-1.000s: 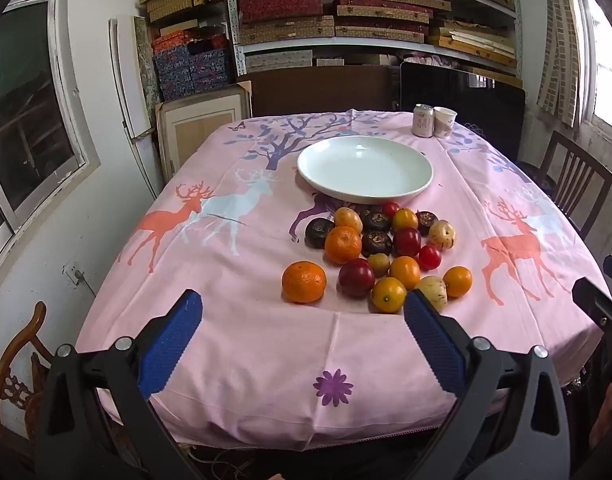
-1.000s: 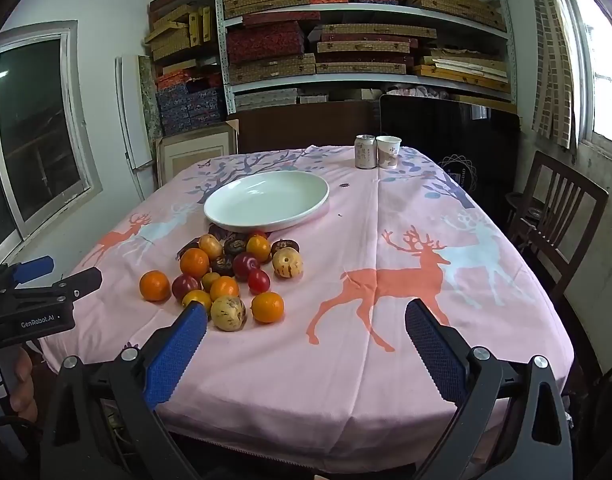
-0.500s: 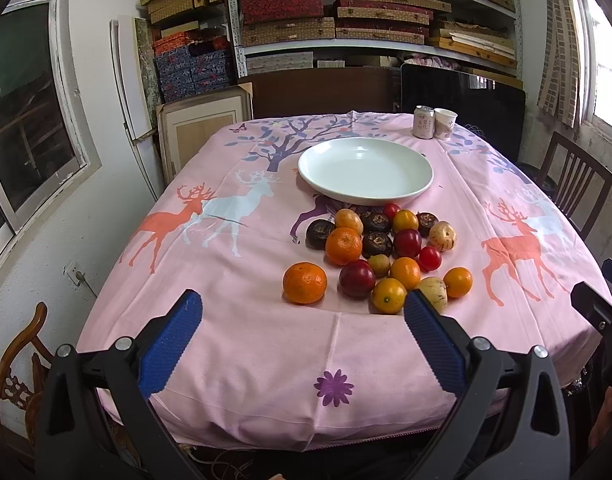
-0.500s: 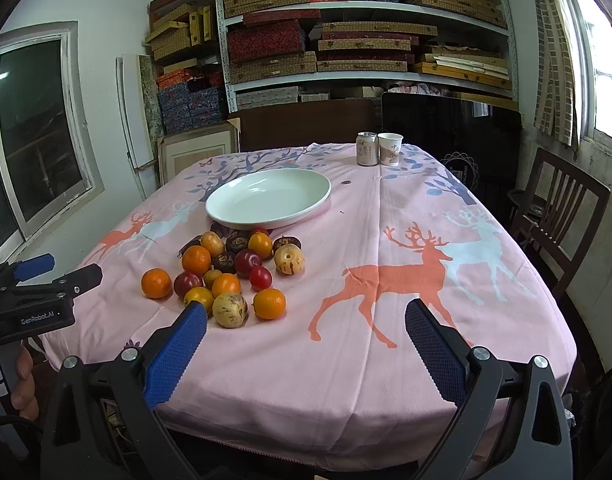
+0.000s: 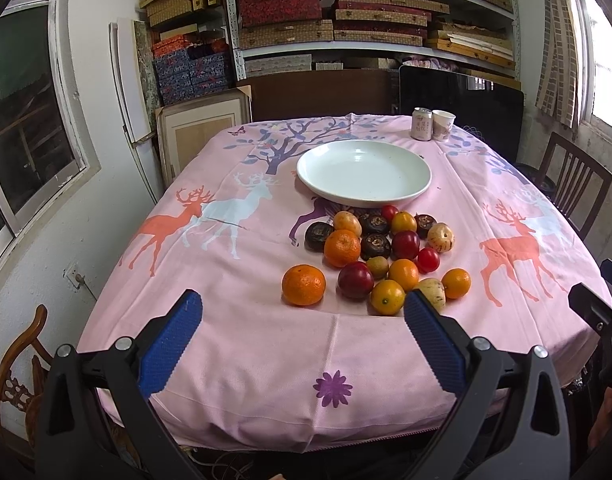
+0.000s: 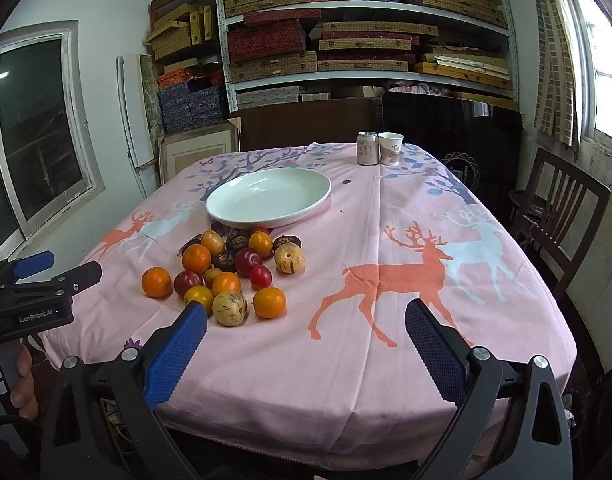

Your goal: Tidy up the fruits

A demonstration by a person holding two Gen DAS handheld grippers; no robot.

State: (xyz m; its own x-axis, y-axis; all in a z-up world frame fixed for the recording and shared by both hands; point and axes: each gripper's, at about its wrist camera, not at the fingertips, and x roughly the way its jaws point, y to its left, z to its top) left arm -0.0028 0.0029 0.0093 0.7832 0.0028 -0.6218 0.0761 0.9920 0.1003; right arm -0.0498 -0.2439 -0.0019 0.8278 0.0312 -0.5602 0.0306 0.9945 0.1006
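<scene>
- Fruit (image 5: pixel 379 254) sits in a loose heap on the bench (image 5: pixel 242 344), on the pink deer-print cloth, just in front of the white plate (image 5: pixel 363 196).
- We see the plate holding no fruit at all; the far side of the heap nearly touches its near rim.
- We pick out a big orange (image 5: pixel 304 285) lying slightly apart on the left of the heap, and a second one (image 5: pixel 341 248) behind it, packed in with the rest.
- Dark red plums (image 5: pixel 355 281), small yellow-orange citrus (image 5: pixel 387 297), dark brown round fruits (image 5: pixel 375 246), a little red tomato-like one (image 5: pixel 428 260) and pale speckled fruit (image 5: pixel 440 237) make up the rest.
- Our left hand-held gripper (image 5: pixel 302 316) hangs low over the near edge of the bench, blue pads spread wide and released, with nothing between them; the heap lies just beyond its tips.
- Our right hand-held gripper (image 6: pixel 306 326) is also released, fingers wide apart, over the bare cloth to the right of the fruit; its left pad (image 6: pixel 176 350) sits close to a speckled pale fruit (image 6: pixel 230 308) in that view.
- From the right wrist view we catch the left tool at the far left edge, a hand (image 6: pixel 20 384) wrapped round its handle.
- At the far end of the bench, a drink can (image 6: pixel 367 148) and a paper cup (image 6: pixel 390 149) stand side by side, well behind the plate.
- Wooden chairs (image 6: pixel 557 216) flank the bench, and shelves (image 6: pixel 365 40) stacked with boxes fill the back wall.
</scene>
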